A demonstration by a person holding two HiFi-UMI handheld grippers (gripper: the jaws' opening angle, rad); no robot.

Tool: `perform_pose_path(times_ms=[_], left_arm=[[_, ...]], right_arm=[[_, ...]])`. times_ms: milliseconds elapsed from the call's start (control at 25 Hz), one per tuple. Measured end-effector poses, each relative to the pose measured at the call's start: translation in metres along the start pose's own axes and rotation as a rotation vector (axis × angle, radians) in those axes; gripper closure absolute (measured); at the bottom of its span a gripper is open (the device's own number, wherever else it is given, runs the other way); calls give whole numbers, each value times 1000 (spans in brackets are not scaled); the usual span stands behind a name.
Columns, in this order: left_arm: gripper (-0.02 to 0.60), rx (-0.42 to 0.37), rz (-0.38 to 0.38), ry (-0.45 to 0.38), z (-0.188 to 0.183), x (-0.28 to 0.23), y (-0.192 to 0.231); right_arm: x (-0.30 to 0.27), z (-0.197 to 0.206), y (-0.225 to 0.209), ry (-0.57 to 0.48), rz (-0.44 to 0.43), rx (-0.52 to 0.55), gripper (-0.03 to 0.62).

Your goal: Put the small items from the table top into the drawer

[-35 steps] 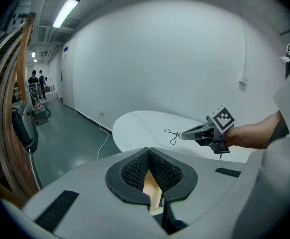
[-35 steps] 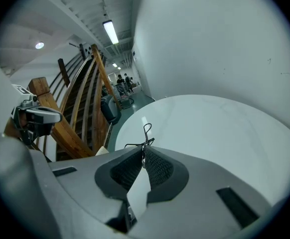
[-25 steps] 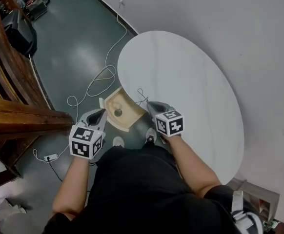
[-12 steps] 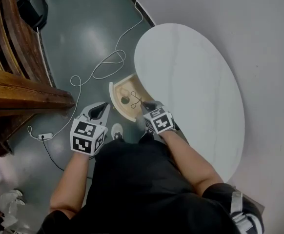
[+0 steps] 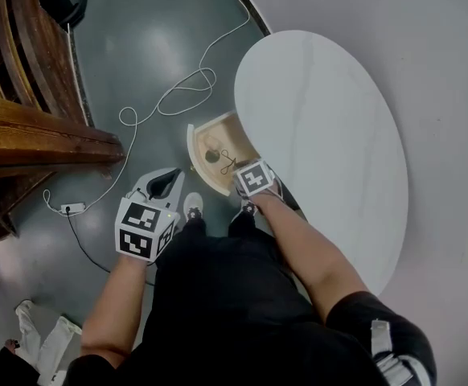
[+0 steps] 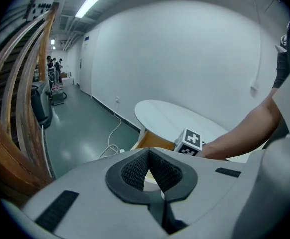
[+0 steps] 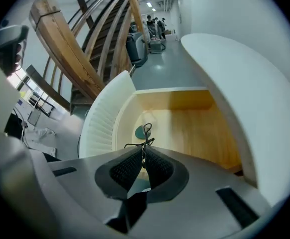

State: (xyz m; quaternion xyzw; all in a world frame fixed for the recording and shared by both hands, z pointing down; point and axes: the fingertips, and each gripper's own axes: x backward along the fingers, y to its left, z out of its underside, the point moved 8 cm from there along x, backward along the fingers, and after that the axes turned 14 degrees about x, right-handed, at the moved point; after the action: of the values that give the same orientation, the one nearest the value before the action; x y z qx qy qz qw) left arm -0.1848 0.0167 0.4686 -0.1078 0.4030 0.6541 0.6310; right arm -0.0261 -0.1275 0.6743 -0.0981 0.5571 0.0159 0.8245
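Right gripper (image 7: 143, 157) was clamped on a thin wire item (image 7: 144, 139), tips over the open drawer (image 7: 195, 126). A dark disc (image 7: 138, 132) lay just beyond the tips. Left gripper (image 6: 148, 153) was closed, empty.

Bare hall: wooden staircase (image 5: 33, 135), glossy grey floor (image 5: 137, 47)

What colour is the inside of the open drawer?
Light, honey-coloured wood. The right gripper view shows the drawer best.
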Motion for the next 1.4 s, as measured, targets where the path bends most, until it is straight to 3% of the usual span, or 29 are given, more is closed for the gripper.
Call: perform_pose_path(times_ms=[200,480,600,880,1200,1400], left_arm=[[566,9,1,8,3,1,0],[566,9,1,30,10,-2,3],[566,5,5,36,9,-1,2],[566,-9,12,43,9,-6,0],[566,-28,34,36,4,-7,-7],[566,-50,54,17,-2,-7,-14]], right_arm=[[-22,-8,1,18,-62,-72,572],[-27,-5,-8,65,-6,-101,572],[-33,-9,-1,1,-63,-141,571],[-27,-1,-14,17,25,-130,571],[-9,0,-4,-16,17,-127,571],[18,-3,5,-96,12,-114,571]])
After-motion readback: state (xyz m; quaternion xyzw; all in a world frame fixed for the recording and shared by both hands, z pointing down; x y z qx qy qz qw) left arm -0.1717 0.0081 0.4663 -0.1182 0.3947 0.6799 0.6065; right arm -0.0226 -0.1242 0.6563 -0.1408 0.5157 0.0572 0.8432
